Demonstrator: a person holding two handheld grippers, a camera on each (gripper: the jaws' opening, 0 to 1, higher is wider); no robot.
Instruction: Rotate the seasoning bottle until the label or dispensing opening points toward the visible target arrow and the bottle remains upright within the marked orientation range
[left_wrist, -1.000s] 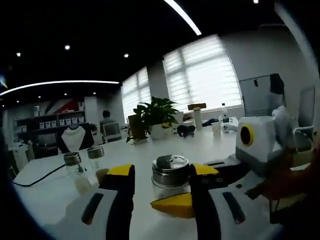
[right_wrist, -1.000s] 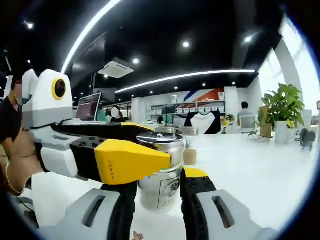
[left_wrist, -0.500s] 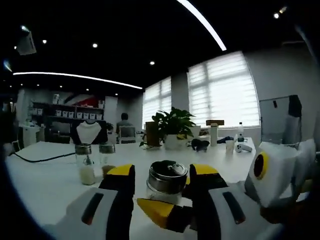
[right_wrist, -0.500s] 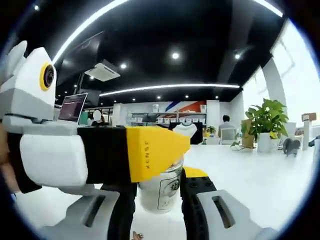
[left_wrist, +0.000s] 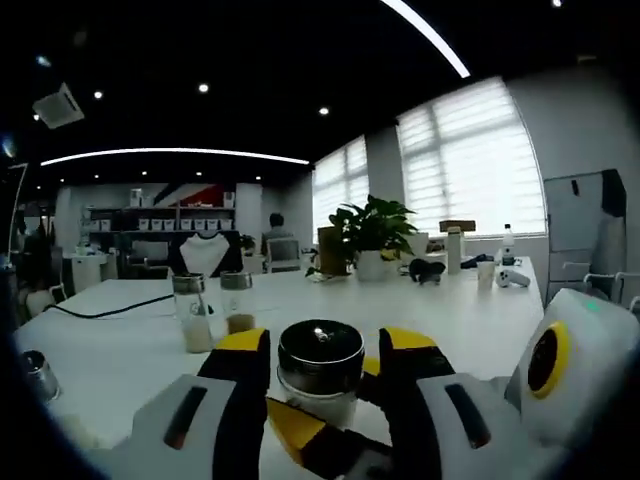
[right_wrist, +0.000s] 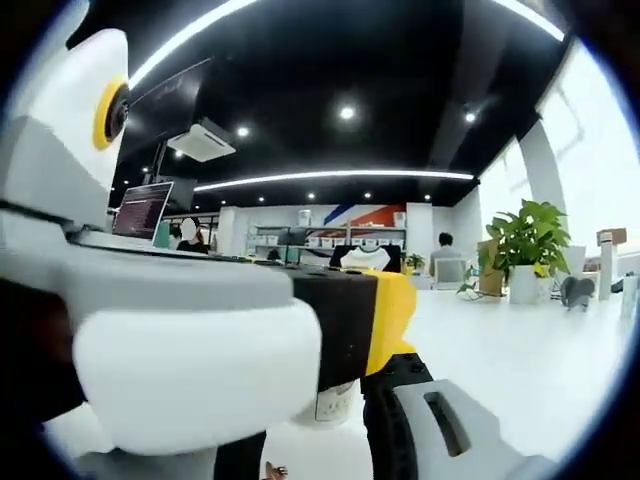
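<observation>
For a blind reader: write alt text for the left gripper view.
A seasoning bottle with a metal lid stands on a white table between the left gripper's yellow-tipped jaws. The right gripper reaches in from the lower right, and two glass shakers stand behind.

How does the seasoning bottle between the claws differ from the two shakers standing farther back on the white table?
The seasoning bottle sits between the left claw's jaws, with the right claw's yellow tip below it; the two shakers stand free on the table. The bottle looks short and wide, the shakers tall and slim. Its lid looks dark, theirs paler. All are upright with clear bodies.
</observation>
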